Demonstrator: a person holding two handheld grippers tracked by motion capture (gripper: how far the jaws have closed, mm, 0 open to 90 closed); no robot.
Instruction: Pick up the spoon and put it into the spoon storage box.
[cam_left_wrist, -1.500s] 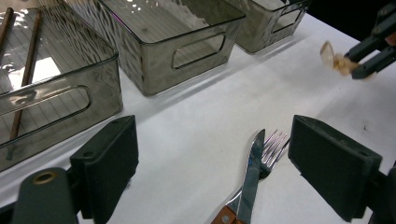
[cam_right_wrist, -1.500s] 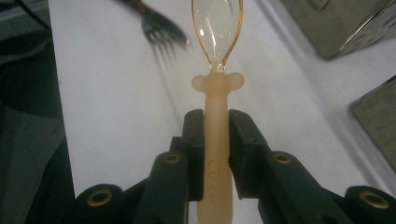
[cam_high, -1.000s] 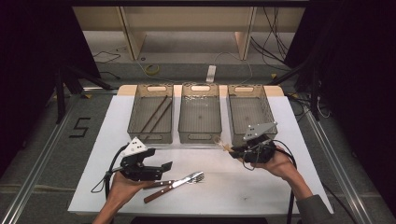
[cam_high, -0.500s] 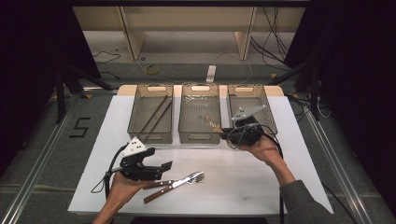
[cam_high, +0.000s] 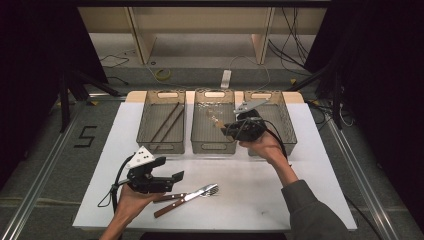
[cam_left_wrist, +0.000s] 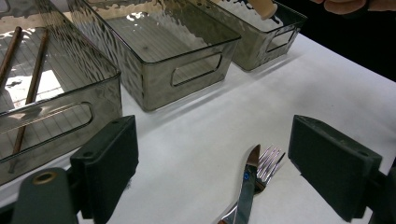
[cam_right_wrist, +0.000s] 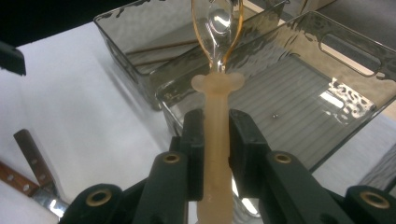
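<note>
One tool (cam_right_wrist: 216, 135) grips the spoon (cam_right_wrist: 215, 93) above the middle bin's rim (cam_right_wrist: 261, 56).

The white bench (cam_high: 310, 165) carries three smoky grey translucent plastic bins (cam_high: 213, 129) with rippled walls and ribbed floors. In the left bin lie two thin brown wooden chopsticks (cam_high: 167, 122). The spoon with a pale cream handle and clear amber-rimmed bowl (cam_right_wrist: 215, 88) sits in the black right claw (cam_right_wrist: 216, 140). Near the black left claw (cam_high: 170, 179) with its white three-cornered plate lie a silver fork (cam_high: 202, 191) and a silver knife (cam_left_wrist: 246, 186), both with reddish-brown riveted handles.
</note>
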